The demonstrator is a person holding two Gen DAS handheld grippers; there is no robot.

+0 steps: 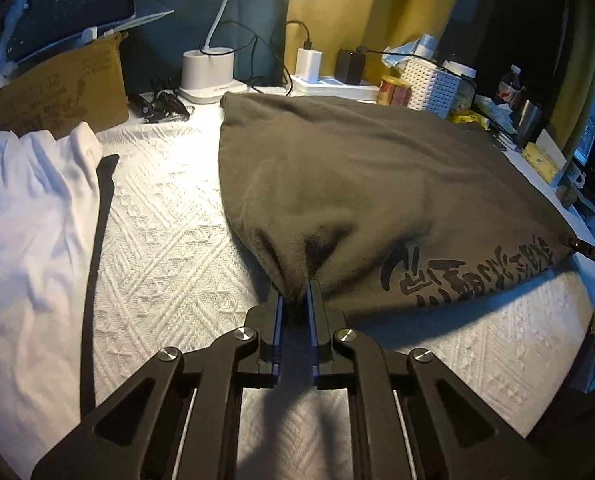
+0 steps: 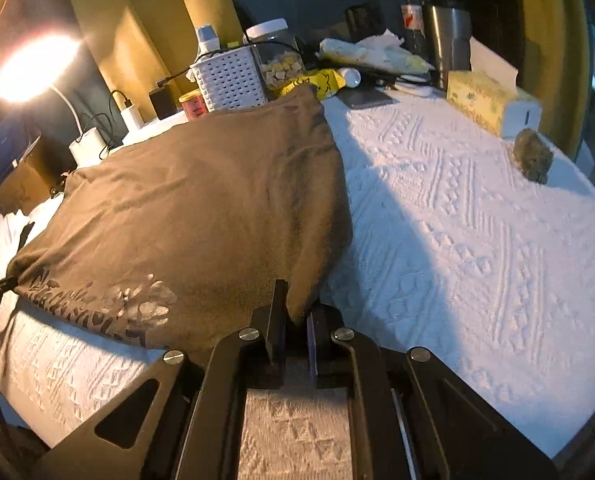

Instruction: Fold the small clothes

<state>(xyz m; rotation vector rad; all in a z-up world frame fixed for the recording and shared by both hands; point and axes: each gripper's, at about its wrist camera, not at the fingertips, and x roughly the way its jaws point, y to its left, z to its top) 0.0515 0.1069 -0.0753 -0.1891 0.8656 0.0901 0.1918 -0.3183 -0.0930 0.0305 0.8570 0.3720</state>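
Note:
A dark olive-brown garment (image 1: 357,184) with black printed lettering lies spread on the white textured cloth (image 1: 169,240). My left gripper (image 1: 295,292) is shut on its near left corner, lifting it slightly. In the right wrist view the same garment (image 2: 201,208) fills the left half. My right gripper (image 2: 297,312) is shut on its near right corner. The tip of the right gripper shows at the garment's far right corner in the left wrist view (image 1: 585,250).
A white garment (image 1: 29,232) with a black strip lies at the left. A cardboard box (image 1: 57,92), lamp base (image 1: 207,72), chargers and white basket (image 1: 433,84) line the back. A tissue box (image 2: 493,106), steel tumbler (image 2: 447,40) and small brown lump (image 2: 533,156) stand at the right.

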